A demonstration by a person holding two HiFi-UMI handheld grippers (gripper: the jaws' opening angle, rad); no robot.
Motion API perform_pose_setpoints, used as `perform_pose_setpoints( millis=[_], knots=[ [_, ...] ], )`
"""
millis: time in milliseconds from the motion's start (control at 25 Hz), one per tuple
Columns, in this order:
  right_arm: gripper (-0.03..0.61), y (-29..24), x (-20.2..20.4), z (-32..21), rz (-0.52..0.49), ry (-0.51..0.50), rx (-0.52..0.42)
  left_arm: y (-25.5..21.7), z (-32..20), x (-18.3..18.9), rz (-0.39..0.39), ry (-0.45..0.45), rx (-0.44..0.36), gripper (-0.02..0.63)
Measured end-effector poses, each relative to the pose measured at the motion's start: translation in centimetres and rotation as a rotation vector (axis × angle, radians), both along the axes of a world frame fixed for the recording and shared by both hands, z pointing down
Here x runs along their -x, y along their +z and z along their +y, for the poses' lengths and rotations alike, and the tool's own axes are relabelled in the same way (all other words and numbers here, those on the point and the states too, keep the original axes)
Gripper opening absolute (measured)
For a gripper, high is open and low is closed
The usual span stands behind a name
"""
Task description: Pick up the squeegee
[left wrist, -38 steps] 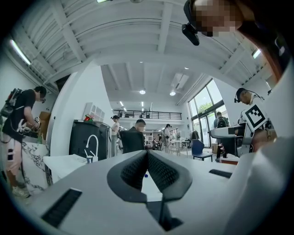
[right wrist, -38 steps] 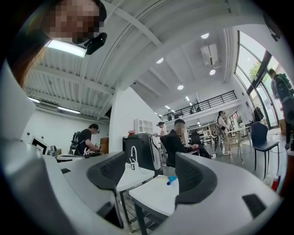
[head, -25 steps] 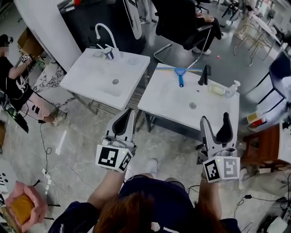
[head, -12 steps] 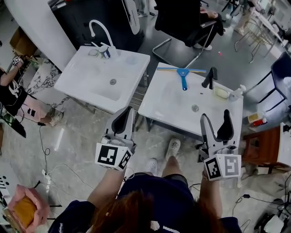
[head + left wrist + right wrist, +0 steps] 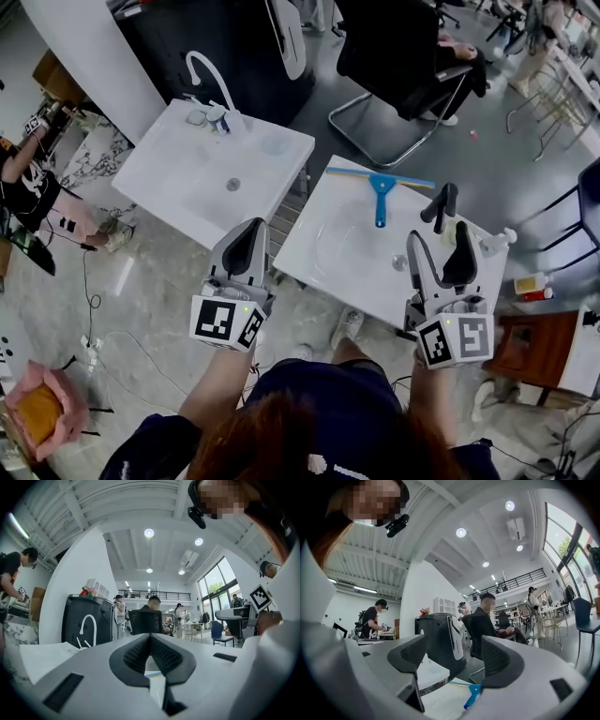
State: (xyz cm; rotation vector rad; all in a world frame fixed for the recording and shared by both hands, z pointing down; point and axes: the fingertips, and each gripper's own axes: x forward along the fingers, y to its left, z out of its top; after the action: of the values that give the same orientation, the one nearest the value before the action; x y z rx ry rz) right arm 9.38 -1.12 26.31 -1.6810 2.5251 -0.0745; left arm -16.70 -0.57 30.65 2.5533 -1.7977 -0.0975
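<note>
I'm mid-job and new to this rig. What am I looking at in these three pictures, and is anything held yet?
There is no robot arm here: a person holds a two-jaw claw in each hand. The head view looks down from the person's head. The other two views ride on the claws and look along their jaws. The left claw has its jaws together and the right claw has its jaws apart. Both are empty. Ahead stand a left sink and a right sink, both white. The blue squeegee lies untouched at the far edge of the right sink, beside a black tap.
</note>
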Motion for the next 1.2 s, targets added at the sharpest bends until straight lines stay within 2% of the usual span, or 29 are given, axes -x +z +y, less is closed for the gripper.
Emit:
perform_pose_setpoints(
  millis=[240, 440, 680, 1000, 1200],
  knots=[
    [0.371, 1.2, -3.1, -7.4, 0.025, -0.088, 0.030, -0.1, -5.9, -3.3, 0.003, -0.067, -0.012, 0.020],
    [0.370, 3.7, -4.2, -11.1, 0.042, -0.130, 0.068, 0.8, -9.0, -5.9, 0.003, -0.092, 0.001, 0.020],
    [0.370, 6.5, -4.1, -13.9, 0.039, -0.132, 0.135, 1.8, -12.3, -8.1, -0.003, -0.051, 0.028, 0.020],
    [0.364, 9.1, -3.6, -18.5, 0.042, -0.040, 0.231, 3.4, -17.3, -9.4, -0.038, 0.079, 0.063, 0.020],
    [0.364, 12.9, -2.2, -21.4, 0.041, 0.000, 0.311, 5.0, -20.1, -8.8, -0.026, 0.110, 0.090, 0.020]
  ],
)
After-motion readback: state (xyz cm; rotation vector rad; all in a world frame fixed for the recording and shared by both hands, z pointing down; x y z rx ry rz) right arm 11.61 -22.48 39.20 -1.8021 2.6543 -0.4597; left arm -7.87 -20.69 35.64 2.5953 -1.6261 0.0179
